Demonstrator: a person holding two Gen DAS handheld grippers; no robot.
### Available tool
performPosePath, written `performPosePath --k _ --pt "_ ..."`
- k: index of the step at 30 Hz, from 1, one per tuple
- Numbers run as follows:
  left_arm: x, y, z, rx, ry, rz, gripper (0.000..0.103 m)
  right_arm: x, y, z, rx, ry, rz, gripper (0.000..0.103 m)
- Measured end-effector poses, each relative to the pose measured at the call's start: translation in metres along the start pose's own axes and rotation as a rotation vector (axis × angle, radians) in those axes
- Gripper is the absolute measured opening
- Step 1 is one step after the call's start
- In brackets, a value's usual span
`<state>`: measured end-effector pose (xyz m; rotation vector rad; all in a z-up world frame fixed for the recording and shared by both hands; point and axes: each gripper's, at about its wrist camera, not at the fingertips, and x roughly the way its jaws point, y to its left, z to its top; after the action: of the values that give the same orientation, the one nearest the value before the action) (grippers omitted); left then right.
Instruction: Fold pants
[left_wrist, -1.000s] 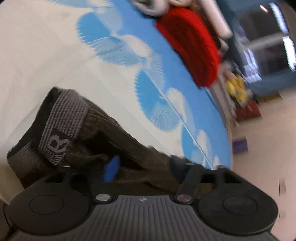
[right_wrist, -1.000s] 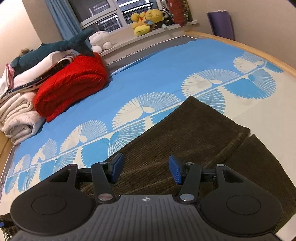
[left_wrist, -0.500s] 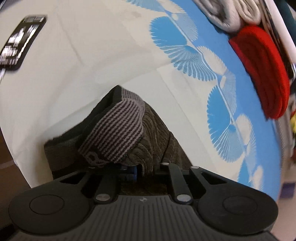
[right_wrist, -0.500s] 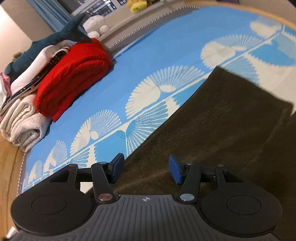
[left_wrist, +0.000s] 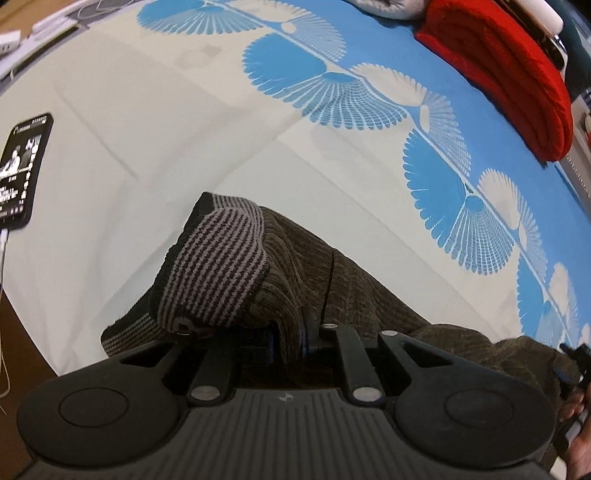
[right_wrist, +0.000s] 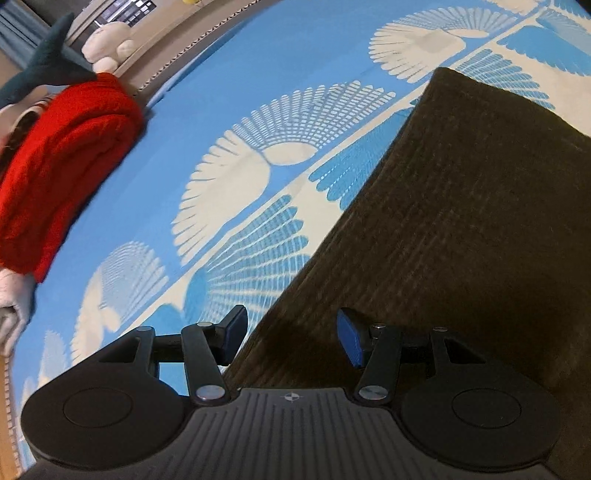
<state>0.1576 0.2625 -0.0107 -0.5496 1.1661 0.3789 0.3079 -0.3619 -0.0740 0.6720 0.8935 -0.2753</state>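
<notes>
Dark olive corduroy pants (left_wrist: 332, 288) lie on a bed with a blue and cream fan-patterned sheet (left_wrist: 184, 129). Their striped grey waistband (left_wrist: 218, 266) is bunched up just ahead of my left gripper (left_wrist: 287, 341), which is shut on a fold of the corduroy right beside the waistband. In the right wrist view a pant leg (right_wrist: 461, 221) stretches away flat across the sheet. My right gripper (right_wrist: 291, 338) hangs open low over the leg's left edge, nothing pressed between its blue pads (right_wrist: 349, 341). The right gripper (left_wrist: 570, 369) also shows at the far right edge of the left wrist view.
A folded red knit (left_wrist: 517, 74) and pale folded laundry (right_wrist: 11, 295) are stacked at the far side of the bed, with plush toys (right_wrist: 110, 48) behind. A lit phone (left_wrist: 24, 170) with a cable lies on the cream part of the sheet, near the bed's edge.
My left gripper has shut on the corduroy by the waistband and tipped downward. My right gripper has dropped low and forward toward the pant leg's edge, staying open.
</notes>
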Motion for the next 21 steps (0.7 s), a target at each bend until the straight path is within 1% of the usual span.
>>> performPosePath --k 3,5,7,8,9,10,12,13,14,15,16,18,20,21 --pt "0.0 -0.004 0.002 0.012 -0.005 0.007 0.013 0.009 0.015 0.003 -0.081 -0.034 -0.062 0.058" --pt "0.001 -0.007 0.004 0.024 -0.012 0.013 0.013 0.015 0.026 0.002 -0.162 -0.034 -0.133 0.055" --pt "0.002 -0.008 0.005 0.025 -0.013 0.014 0.013 0.02 0.039 -0.001 -0.262 -0.05 -0.234 0.035" --pt "0.002 -0.008 0.006 0.022 -0.013 0.012 0.013 0.021 0.042 -0.003 -0.29 -0.056 -0.265 0.031" --pt "0.002 -0.008 0.006 0.018 -0.013 0.009 0.013 0.021 0.042 -0.003 -0.295 -0.062 -0.28 0.025" --pt "0.002 -0.007 0.007 0.013 -0.013 0.005 0.013 0.021 0.04 -0.001 -0.289 -0.068 -0.291 0.012" --pt "0.001 -0.005 0.011 -0.008 -0.017 -0.012 0.013 0.015 0.031 0.007 -0.23 -0.068 -0.261 0.007" --pt "-0.001 -0.002 0.015 -0.033 -0.03 -0.038 0.013 0.009 0.025 0.012 -0.179 -0.082 -0.229 0.006" --pt "-0.003 -0.001 0.021 -0.048 -0.05 -0.067 0.013 -0.004 0.019 0.019 -0.124 -0.119 -0.179 0.006" --pt "-0.006 -0.001 0.027 -0.052 -0.07 -0.096 0.013 -0.016 0.018 0.026 -0.095 -0.154 -0.149 0.006" --pt "-0.01 -0.002 0.032 -0.056 -0.098 -0.135 0.012 -0.032 0.016 0.033 -0.069 -0.2 -0.119 0.006" --pt "-0.02 -0.004 0.039 -0.055 -0.162 -0.217 0.012 -0.078 0.011 0.044 -0.022 -0.32 -0.032 0.006" --pt "-0.031 -0.004 0.04 -0.045 -0.206 -0.289 0.012 -0.132 0.004 0.044 -0.024 -0.429 0.036 0.005" --pt "-0.037 0.0 0.039 -0.053 -0.224 -0.322 0.012 -0.156 0.0 0.041 -0.029 -0.464 0.06 0.005"
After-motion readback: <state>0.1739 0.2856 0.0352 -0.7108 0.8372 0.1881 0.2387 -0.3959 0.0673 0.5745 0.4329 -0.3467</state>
